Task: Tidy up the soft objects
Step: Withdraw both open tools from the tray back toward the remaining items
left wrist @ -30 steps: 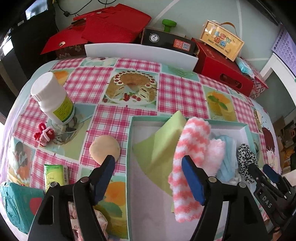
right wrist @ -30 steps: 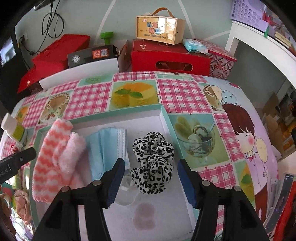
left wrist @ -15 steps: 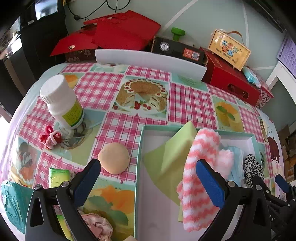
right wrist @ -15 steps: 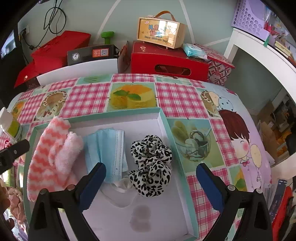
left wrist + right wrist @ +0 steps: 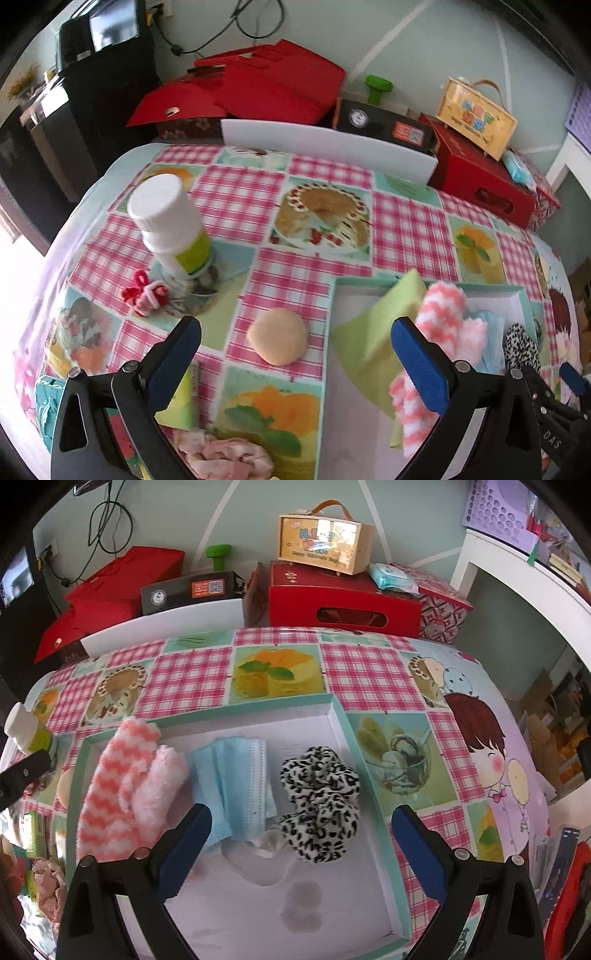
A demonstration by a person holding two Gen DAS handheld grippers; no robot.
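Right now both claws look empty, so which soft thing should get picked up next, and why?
Probably the round peach puff. The left claw stands open with nothing in it and already frames the puff, which lies on the tablecloth just outside the tray. The fuzzy sock, mask and scrunchie are already inside. Lower, then close.

A teal-rimmed white cardboard box [image 5: 338, 716] holds a pink-and-white zigzag fuzzy glove [image 5: 122, 790], a pale blue pleated face mask [image 5: 236, 775] and a black-and-white leopard-print scrunchie [image 5: 321, 797]; a pink gingham tablecloth [image 5: 365, 672] covers the desk.

Fluffy glove [image 5: 125, 790], glossy tablecloth [image 5: 369, 672]
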